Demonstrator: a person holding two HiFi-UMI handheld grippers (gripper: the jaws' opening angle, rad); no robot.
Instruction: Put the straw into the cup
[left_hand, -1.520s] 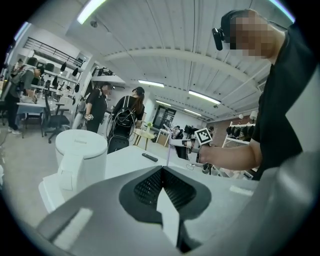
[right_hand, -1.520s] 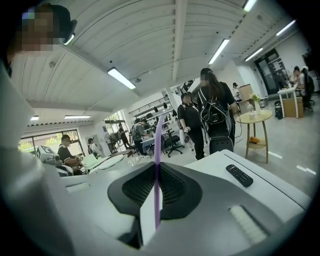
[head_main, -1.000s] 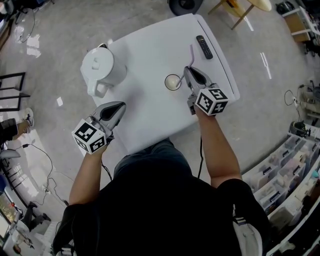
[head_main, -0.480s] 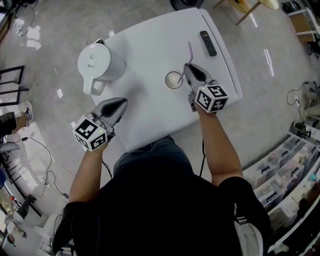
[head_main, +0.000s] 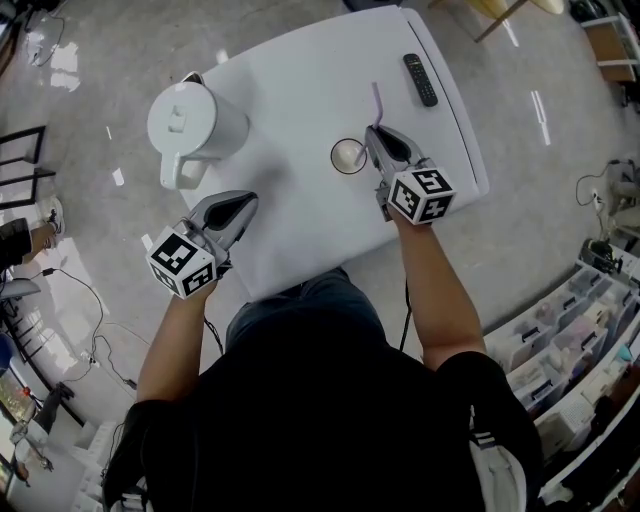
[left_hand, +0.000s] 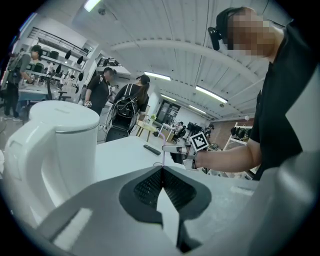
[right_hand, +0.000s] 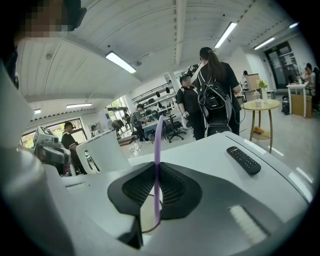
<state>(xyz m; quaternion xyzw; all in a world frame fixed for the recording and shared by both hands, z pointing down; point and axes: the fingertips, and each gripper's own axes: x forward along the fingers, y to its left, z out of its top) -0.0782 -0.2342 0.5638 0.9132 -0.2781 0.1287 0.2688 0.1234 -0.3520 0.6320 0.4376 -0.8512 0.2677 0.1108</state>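
Far left corner of the table (head_main: 300, 90): the white kettle (head_main: 190, 128) stands alone, out of play; down by the near left corner the left gripper (head_main: 247, 198) hovers with its jaws pressed together on nothing, and its own view shows them meeting with no object between; it has no job in this step, and it's best placed clear of the action.

Across to mid-table, toward the right edge, there's the cup (head_main: 347, 157), upright, mouth open to the ceiling; just beside it on the right sits the right gripper (head_main: 373, 131), jaws clamped on the purple straw (head_main: 377, 104), which stands near upright with its top poking out above the jaws; in the right gripper view the straw's lower end hangs at the cup's rim, and I'd judge it above the mouth, not yet inside.

So this is the lowering step; it wants the tip centred over the opening, the straw held vertical, a slow straight descent, and no release until the end is well down in the cup; let go early or nudge the rim and that light cup may tip, or the straw may drop onto the table.

Over by the right edge, toward the far right corner, the black remote (head_main: 420, 80) lies well apart.
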